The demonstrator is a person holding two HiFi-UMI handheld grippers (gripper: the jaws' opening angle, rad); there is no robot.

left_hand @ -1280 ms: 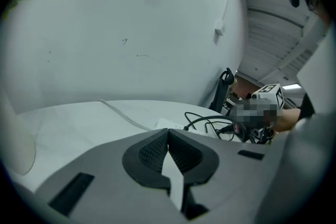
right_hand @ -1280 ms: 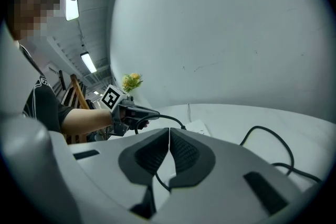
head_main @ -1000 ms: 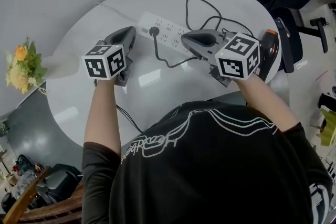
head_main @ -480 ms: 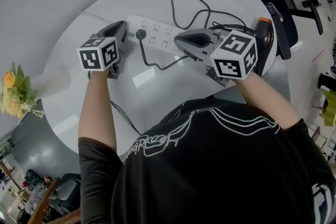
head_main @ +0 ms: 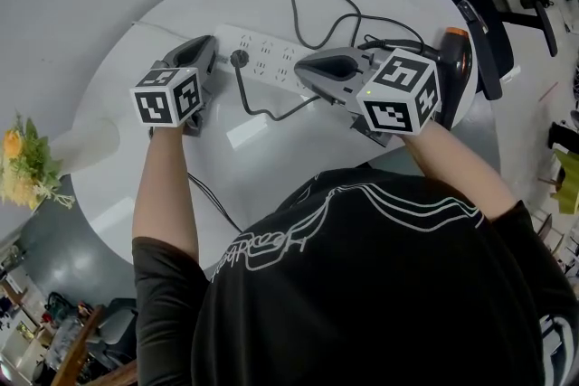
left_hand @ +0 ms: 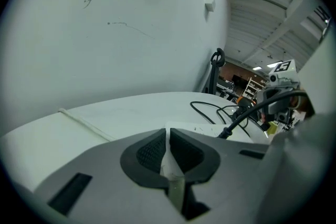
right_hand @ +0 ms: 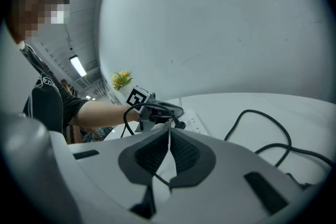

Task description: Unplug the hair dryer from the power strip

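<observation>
A white power strip (head_main: 271, 59) lies across the far half of the round white table (head_main: 136, 185). A black plug (head_main: 239, 59) sits in the strip near its left end. Its black cable (head_main: 271, 111) runs under my right gripper, loops at the back and reaches the black and orange hair dryer (head_main: 458, 68) at the table's right edge. My left gripper (head_main: 208, 41) is shut and empty, just left of the strip's end. My right gripper (head_main: 300, 65) is shut and hovers over the strip's right part. In the left gripper view the strip (left_hand: 205, 131) and plug (left_hand: 227, 132) lie just past the shut pads (left_hand: 152, 152).
A black office chair (head_main: 493, 4) stands beyond the table on the right. Yellow flowers (head_main: 23, 163) stand at the left, off the table. The strip's white cord (left_hand: 84, 123) trails left over the table. The person's arms and dark shirt fill the near side.
The head view has shifted, so everything sits a little left and higher in the frame. Both grippers stay shut and hold their places by the strip. The plug is still in its socket.
</observation>
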